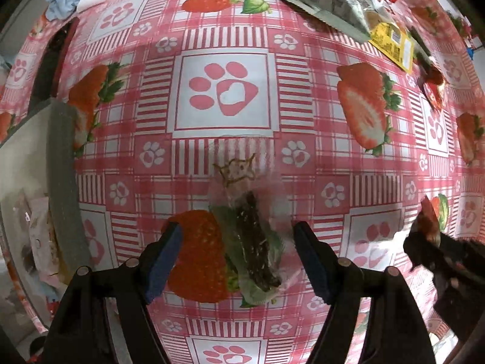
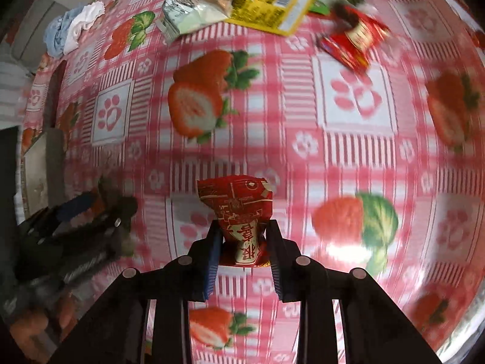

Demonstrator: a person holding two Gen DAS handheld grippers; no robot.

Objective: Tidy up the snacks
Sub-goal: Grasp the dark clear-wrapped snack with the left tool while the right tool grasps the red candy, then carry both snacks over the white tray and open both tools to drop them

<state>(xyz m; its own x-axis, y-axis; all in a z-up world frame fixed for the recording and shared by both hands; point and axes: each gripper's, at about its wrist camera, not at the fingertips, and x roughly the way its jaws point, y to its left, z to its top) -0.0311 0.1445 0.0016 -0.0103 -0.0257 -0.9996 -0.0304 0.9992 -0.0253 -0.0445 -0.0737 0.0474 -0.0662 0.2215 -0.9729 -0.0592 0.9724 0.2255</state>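
Beyond us on the table [image 2: 303, 151] lie silver, yellow and red packets [image 2: 272, 9]. Our right gripper [image 2: 244, 242] pinches a crumpled red snack packet [image 2: 239, 209]; our left gripper [image 1: 238, 251] stands open astride a clear-wrapped dark snack [image 1: 254, 242].

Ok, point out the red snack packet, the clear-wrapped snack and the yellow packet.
red snack packet [image 2: 239, 209], right wrist view, printed front.
clear-wrapped snack [image 1: 256, 242], left wrist view, dark strip inside.
yellow packet [image 2: 269, 9], right wrist view, printed back.

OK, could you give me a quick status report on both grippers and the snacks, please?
Right gripper shut on red snack packet. Left gripper open, straddling clear-wrapped dark snack on tablecloth. Nothing in the way.
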